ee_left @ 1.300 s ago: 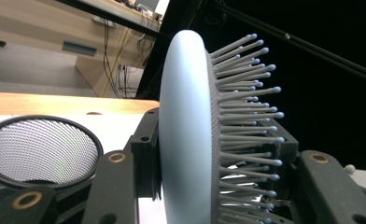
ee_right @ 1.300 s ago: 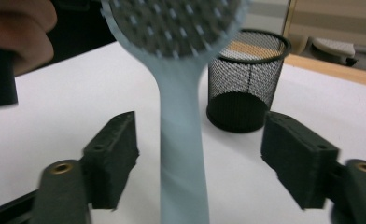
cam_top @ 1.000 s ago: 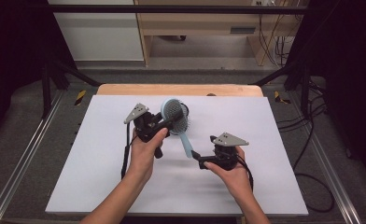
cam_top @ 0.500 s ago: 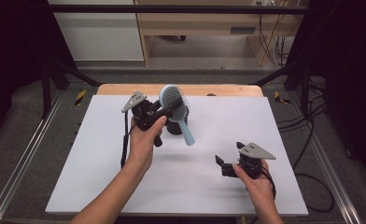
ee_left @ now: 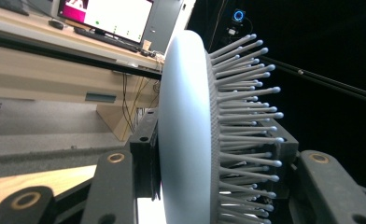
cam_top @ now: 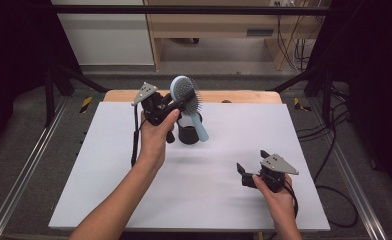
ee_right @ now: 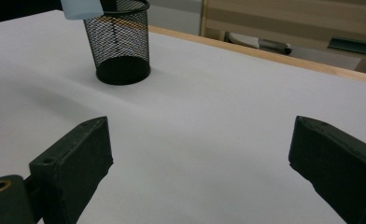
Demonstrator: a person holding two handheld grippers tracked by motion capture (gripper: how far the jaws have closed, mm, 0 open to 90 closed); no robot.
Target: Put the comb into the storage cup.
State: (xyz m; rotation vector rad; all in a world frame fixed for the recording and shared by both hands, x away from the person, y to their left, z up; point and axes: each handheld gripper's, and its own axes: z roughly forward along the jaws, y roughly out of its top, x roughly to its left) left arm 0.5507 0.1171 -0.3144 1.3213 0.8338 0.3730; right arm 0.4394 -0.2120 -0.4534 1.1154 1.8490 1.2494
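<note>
— While you count, tell me how many of each you see.

— One brush [cam_top: 185, 95], one mesh cup [cam_top: 188, 133], two hand-held grippers. The left hand-held gripper [cam_top: 170, 105] sits at about eleven o'clock on the bench [cam_top: 109, 190]; the right hand-held gripper [cam_top: 248, 169] is at about four o'clock, well apart from it.

— Where is the brush, and which way does it run?

— It is raised over the back of the bench, clamped by its head between the left jaws: one jaw lies on the smooth pale back, the other in among the bristles [ee_left: 246, 112]. The long axis is tilted. The head points up toward eleven o'clock, the handle [cam_top: 202, 129] slopes down toward five o'clock. The bristles face three o'clock in the high view.

— And the handle's end?

— It hangs just at the cup's rim; whether it touches I cannot tell. In the right gripper view a pale blue tip [ee_right: 80, 8] shows over the cup [ee_right: 120, 44].

— The right one?

— Released, jaws wide apart over bare white bench, nothing between them.

— Anything in the way?

— Only the cup stands by the brush. Cables lie on the floor at three o'clock, off the bench.
</note>
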